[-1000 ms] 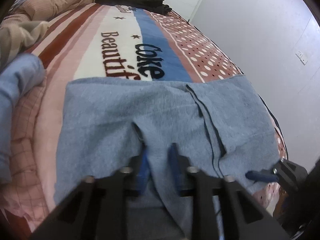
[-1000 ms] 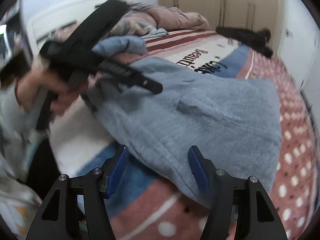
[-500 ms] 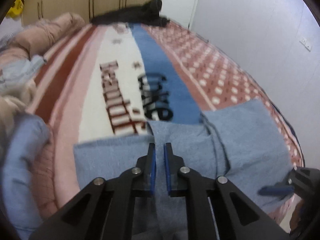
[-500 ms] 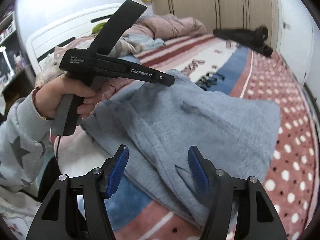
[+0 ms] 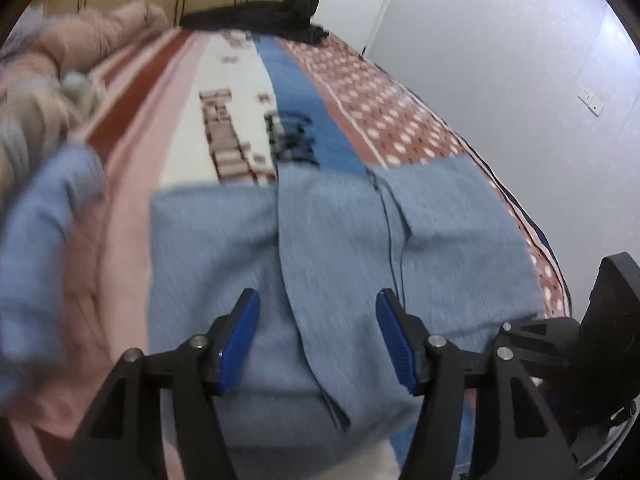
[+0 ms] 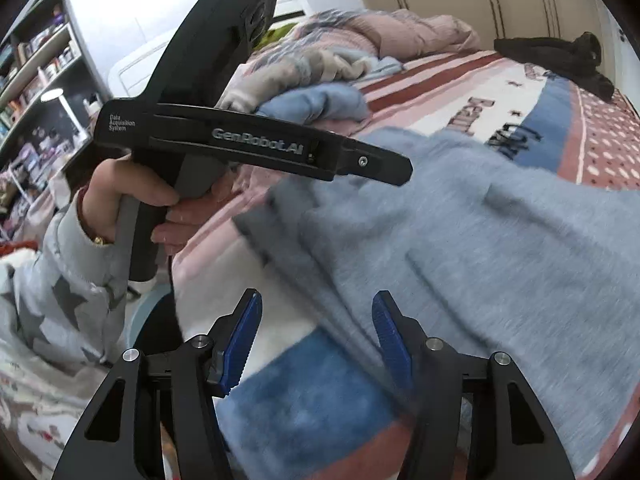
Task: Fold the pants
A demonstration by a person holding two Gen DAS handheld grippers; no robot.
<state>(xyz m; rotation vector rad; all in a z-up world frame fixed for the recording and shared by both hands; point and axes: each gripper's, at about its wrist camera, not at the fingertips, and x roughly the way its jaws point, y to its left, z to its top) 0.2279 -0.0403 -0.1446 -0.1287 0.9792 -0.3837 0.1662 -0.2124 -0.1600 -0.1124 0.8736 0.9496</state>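
Observation:
The blue-grey pants (image 5: 340, 240) lie folded flat on the striped bed blanket (image 5: 224, 92), one layer lapped over the other. My left gripper (image 5: 318, 336) hovers over their near edge with its jaws opening, and the pads touch no cloth. In the right wrist view a hand holds the left gripper's black body (image 6: 256, 148) above the pants (image 6: 500, 260). My right gripper (image 6: 316, 336) stands at the pants' near corner, its jaws closing slightly. The cloth edge runs between its fingers, unpinched.
A light blue garment (image 5: 44, 220) and a heap of pink bedding (image 5: 80, 40) lie to the left of the pants. A black garment (image 5: 260, 16) sits at the bed's far end. A white wall (image 5: 520, 60) runs along the right. Shelves (image 6: 36, 60) stand behind the person.
The left gripper went from shut on a fold of the pants to open, and the fold now lies flat. The right gripper's view swung slightly toward the left gripper.

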